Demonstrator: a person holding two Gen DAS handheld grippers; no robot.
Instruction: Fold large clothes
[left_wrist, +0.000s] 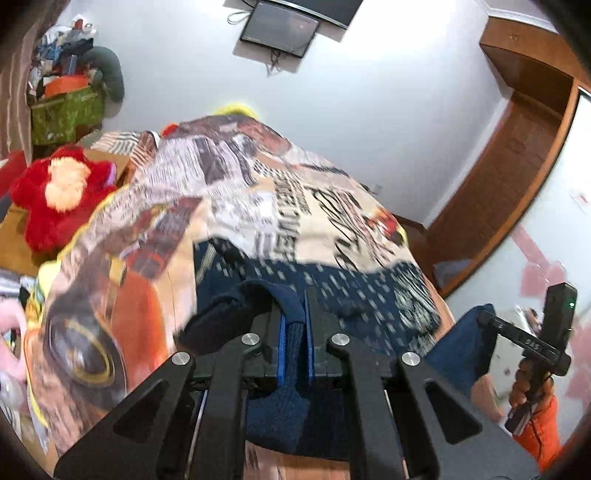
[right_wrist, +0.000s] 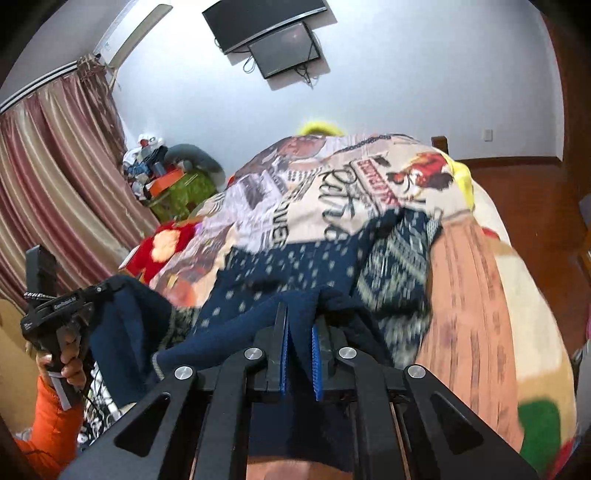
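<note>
A navy knitted sweater (left_wrist: 332, 284) with white patterning lies across the near end of a bed covered by a printed blanket (left_wrist: 258, 192). My left gripper (left_wrist: 294, 314) is shut on a navy edge of the sweater, held between its blue pads. My right gripper (right_wrist: 300, 332) is also shut on a fold of the same sweater (right_wrist: 295, 269). Each gripper shows in the other's view, the right one (left_wrist: 484, 314) with cloth hanging from it, the left one (right_wrist: 107, 288) likewise. The sweater stretches between them over the blanket (right_wrist: 332, 192).
A red plush toy (left_wrist: 59, 188) lies left of the bed. A green box (left_wrist: 66, 114) piled with clutter stands in the far corner by striped curtains (right_wrist: 55, 184). A monitor (left_wrist: 280, 29) hangs on the white wall. A wooden door frame (left_wrist: 517, 155) is at right.
</note>
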